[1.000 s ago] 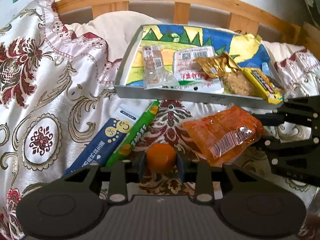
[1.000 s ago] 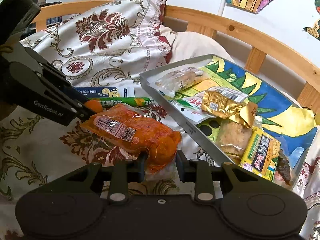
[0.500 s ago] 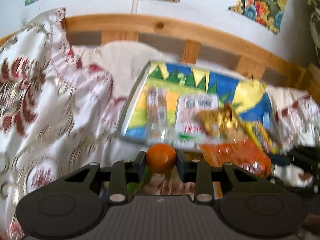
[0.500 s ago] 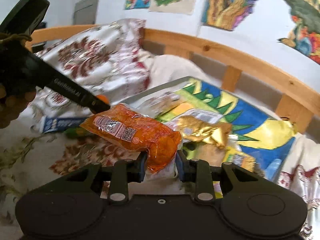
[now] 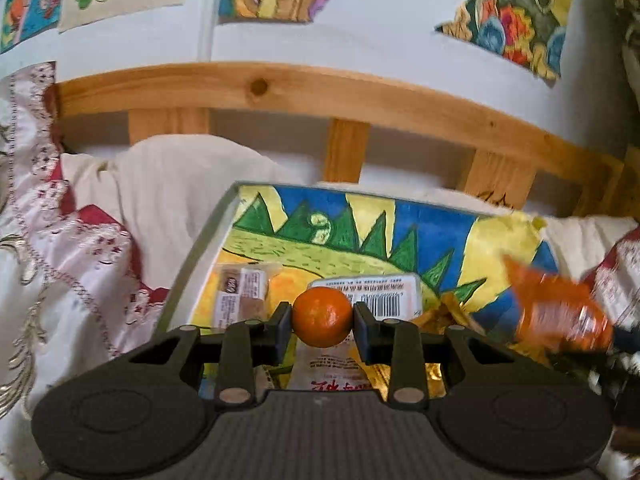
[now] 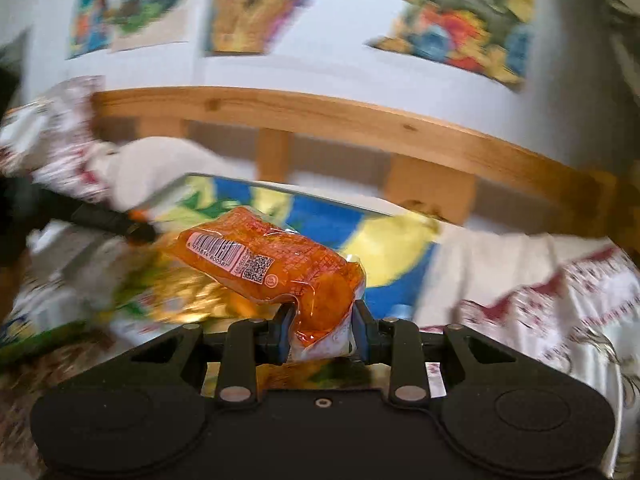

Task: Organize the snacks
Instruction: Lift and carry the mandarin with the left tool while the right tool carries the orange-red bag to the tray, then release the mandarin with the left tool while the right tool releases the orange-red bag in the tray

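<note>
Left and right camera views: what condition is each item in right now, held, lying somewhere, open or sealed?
Small orange fruit: clamped between the left gripper's jaws.
Orange snack pouch: sealed, pinched at one end by the right gripper.
Tray: resting on the bed, holding packets.
Barcoded white packet: lying in the tray.

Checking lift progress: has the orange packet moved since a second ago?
Yes. The orange packet, clamped in the right gripper, has risen off the bedspread and now hangs over the tray.
</note>
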